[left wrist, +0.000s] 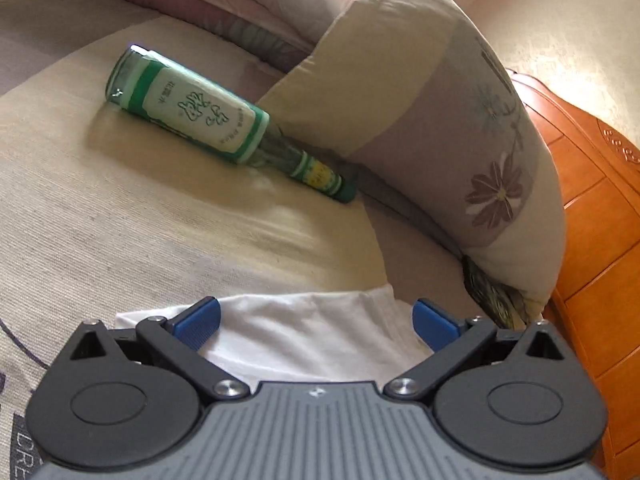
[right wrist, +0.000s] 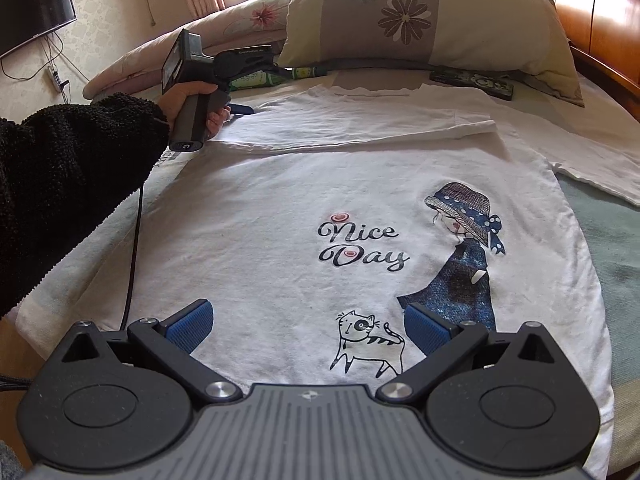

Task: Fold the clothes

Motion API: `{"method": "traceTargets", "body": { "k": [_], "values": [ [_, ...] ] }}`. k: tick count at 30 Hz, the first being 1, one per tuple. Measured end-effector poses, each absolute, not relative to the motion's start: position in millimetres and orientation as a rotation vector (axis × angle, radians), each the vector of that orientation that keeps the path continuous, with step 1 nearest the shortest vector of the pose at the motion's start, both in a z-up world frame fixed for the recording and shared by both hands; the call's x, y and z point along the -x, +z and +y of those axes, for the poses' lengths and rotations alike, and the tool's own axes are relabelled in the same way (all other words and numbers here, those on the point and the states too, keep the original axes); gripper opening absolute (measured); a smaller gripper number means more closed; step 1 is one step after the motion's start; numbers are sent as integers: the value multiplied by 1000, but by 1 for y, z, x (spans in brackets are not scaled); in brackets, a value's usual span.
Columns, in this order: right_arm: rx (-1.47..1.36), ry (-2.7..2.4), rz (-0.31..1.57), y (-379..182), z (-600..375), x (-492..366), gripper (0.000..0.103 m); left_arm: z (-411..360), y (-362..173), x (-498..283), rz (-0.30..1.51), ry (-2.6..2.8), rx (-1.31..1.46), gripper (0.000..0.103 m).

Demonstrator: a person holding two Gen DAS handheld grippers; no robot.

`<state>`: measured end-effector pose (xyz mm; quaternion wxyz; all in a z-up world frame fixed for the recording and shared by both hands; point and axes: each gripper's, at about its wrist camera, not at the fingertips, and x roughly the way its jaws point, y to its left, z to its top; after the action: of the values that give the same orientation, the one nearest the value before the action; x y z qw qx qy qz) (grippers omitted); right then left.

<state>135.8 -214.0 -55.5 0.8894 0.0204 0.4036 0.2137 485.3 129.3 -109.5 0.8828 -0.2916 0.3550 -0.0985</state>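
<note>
The white T-shirt (right wrist: 280, 208) lies flat across the bed (right wrist: 608, 248), soft, light and limp, best pinched at a sleeve edge or hem, while the left gripper (left wrist: 316, 320) and right gripper (right wrist: 308, 320) both gape wide, holding nothing.

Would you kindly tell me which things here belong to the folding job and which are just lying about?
For the job:
- white cotton T-shirt with a "Nice Day" girl-and-cat print, spread on the bed
- open left gripper over its far corner
- open right gripper over its hem

Lying about:
- green glass bottle with a white label
- floral beige pillow
- dark patterned phone case
</note>
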Motion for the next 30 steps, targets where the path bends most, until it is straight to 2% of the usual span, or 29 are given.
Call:
{"method": "traceTargets", "body": {
  "k": [8, 14, 18, 24, 30],
  "values": [
    [-64, 478, 811, -50, -216, -131, 103, 122, -59, -436, 748, -352, 409, 102],
    [-64, 498, 799, -44, -210, -124, 103, 140, -92, -393, 892, -422, 483, 102],
    [-68, 483, 787, -39, -213, -122, 103, 147, -97, -375, 884, -366, 456, 102],
    [-67, 465, 790, -36, -211, -120, 103, 129, -74, -365, 823, -480, 442, 102],
    [-30, 457, 787, -35, -209, -116, 103, 119, -99, -345, 877, -472, 359, 102]
  ]
}}
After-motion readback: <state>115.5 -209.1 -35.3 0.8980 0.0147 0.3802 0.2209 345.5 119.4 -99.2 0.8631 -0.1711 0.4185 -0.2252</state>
